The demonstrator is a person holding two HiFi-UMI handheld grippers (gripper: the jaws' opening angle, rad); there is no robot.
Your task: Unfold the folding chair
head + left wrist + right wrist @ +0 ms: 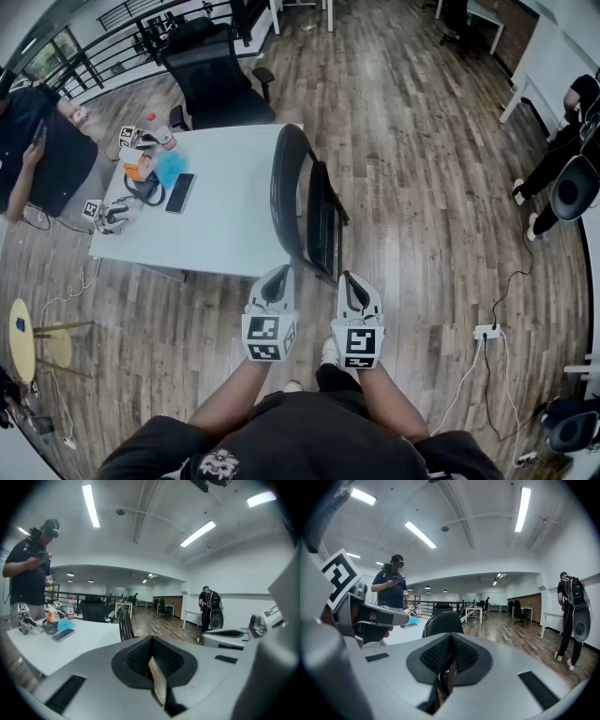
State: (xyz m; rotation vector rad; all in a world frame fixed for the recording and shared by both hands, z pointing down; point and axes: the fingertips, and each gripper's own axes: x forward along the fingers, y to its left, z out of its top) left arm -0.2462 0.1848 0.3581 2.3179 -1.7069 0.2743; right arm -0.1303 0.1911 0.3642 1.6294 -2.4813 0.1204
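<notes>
1. Jaws first: both pairs are pinched fully together with nothing in them. My left gripper [277,279] and right gripper [354,285] sit side by side low in front of me, aimed forward and a bit down.
2. Next, the folding chair [307,211]. It's not unfolded yet, standing upright on the wood floor [422,187], just beside the right edge of the white table [216,234]. Can't tell if it actually touches the table.
3. What matters is that the chair is dead ahead of both tips, near them but apart. Its near edge lines up with the gap between the two grippers, maybe a hair closer to the right one.
4. Axis-wise, the folded pack stands tall and its flat plane runs away from me. The left gripper view gets it almost edge-on, like a thin slat. The right gripper view catches the rounded backrest [443,620] much broader.
5. My read is that the seat [325,225] faces the open floor on the right and the table boxes in the left side. So I'd open the jaws first, take the frame with the left and pull the seat out rightward with the right.
</notes>
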